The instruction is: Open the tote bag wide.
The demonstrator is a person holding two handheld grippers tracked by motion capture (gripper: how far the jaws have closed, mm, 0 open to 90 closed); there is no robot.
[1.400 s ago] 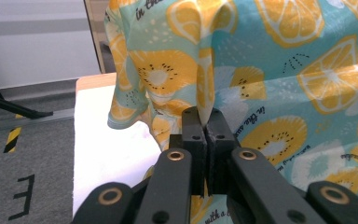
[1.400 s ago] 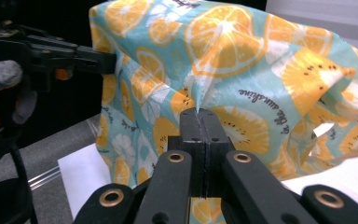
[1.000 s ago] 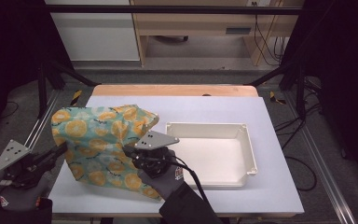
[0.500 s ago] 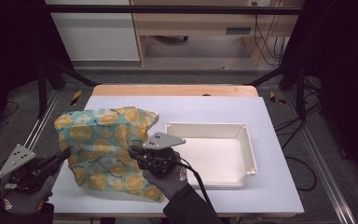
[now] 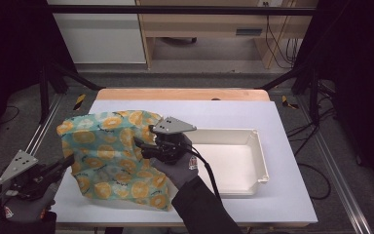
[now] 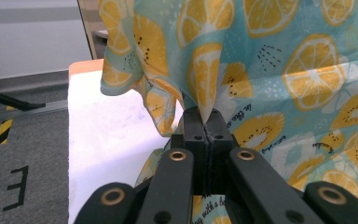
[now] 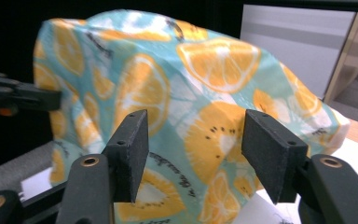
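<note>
Soft, rumpled citrus-print cloth beside a smooth rectangular white tray.

A white tabletop is lying under a fixed overhead camera, with a wooden strip running along its far edge. A shallow white plastic tray is sitting right of centre. Grey floor is surrounding it, with black cables trailing at the right.
</note>
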